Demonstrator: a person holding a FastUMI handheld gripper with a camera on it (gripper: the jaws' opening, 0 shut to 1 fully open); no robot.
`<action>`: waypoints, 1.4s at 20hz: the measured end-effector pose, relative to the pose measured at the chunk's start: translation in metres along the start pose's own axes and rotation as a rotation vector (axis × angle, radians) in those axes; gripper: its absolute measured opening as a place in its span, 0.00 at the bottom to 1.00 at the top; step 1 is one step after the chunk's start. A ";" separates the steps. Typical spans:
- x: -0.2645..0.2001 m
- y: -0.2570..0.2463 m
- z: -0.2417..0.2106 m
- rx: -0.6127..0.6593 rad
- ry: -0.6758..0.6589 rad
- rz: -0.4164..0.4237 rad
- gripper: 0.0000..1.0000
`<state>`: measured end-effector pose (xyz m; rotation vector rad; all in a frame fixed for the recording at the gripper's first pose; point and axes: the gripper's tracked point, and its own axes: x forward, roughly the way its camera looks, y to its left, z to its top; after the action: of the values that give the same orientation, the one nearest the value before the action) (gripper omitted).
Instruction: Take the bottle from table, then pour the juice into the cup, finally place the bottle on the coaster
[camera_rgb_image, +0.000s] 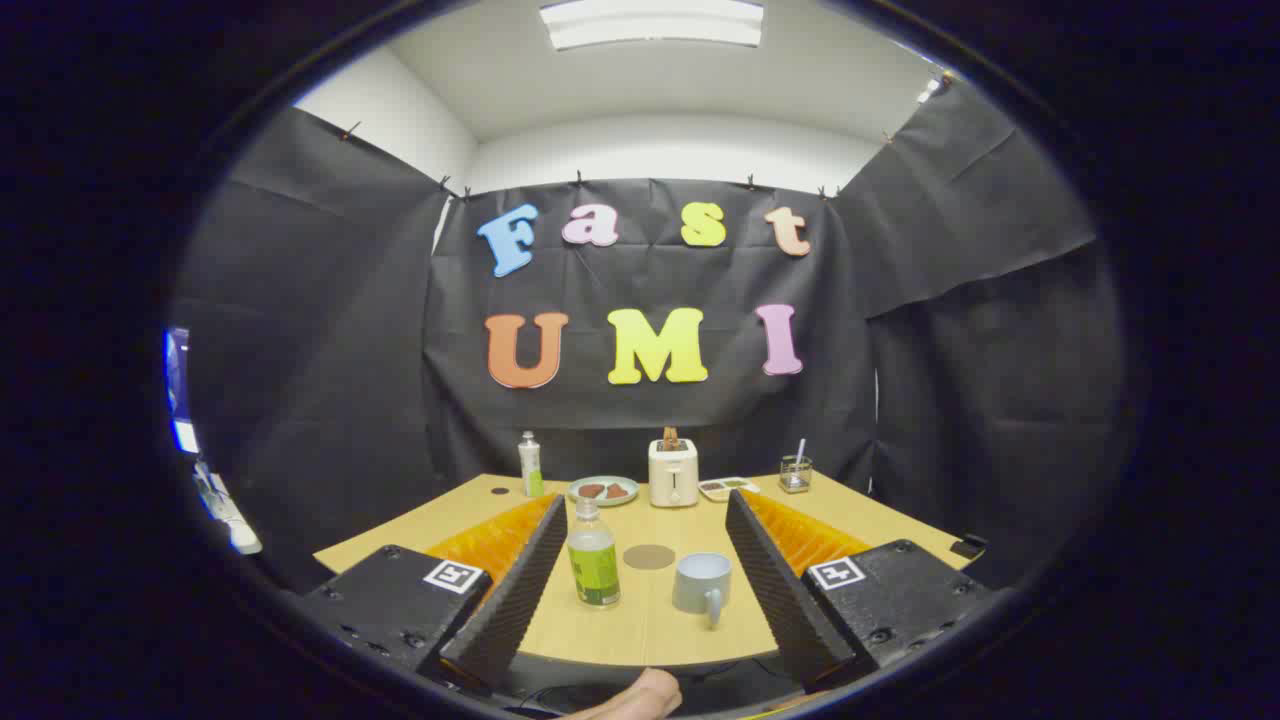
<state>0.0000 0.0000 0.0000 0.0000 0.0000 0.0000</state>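
I see the bottle (593, 556) standing upright on the wooden table (650, 625), between my gripper (647, 515) fingers and closer to the left finger (520, 580) than to the right; it has a clear upper part, a green label around its lower half and a cap on top. Nothing touches it. To its right, still between the fingers, sits the pale blue cup (701, 584), upright, with its handle turned toward me. Just beyond the gap between bottle and cup lies the round brown coaster (649, 556), flat on the table and bare.

My gripper is spread wide, its fingers flanking both bottle and cup without contact, and it holds nothing. The right finger (775, 580) runs along the right side of the cup, a little apart from it.

Farther off, along the far edge of the table, I make out a small white and green tube-like bottle (530, 466) at the left, then a plate (603, 490) with some brown food on it, a white toaster (673, 473) with bread in its slot, a small tray (728, 487) with bits on it, and a clear glass (796, 472) holding a straw or utensil at the right. Very near me, below the table edge, a fingertip (635, 698) of a person's hand shows
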 end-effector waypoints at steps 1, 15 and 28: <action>0.002 -0.001 -0.001 0.002 0.009 -0.003 1.00; 0.021 0.010 -0.004 -0.024 -0.007 0.003 1.00; 0.079 0.031 -0.056 -0.072 0.053 0.020 1.00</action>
<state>0.0787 0.0314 -0.0556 -0.0723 0.0527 0.0198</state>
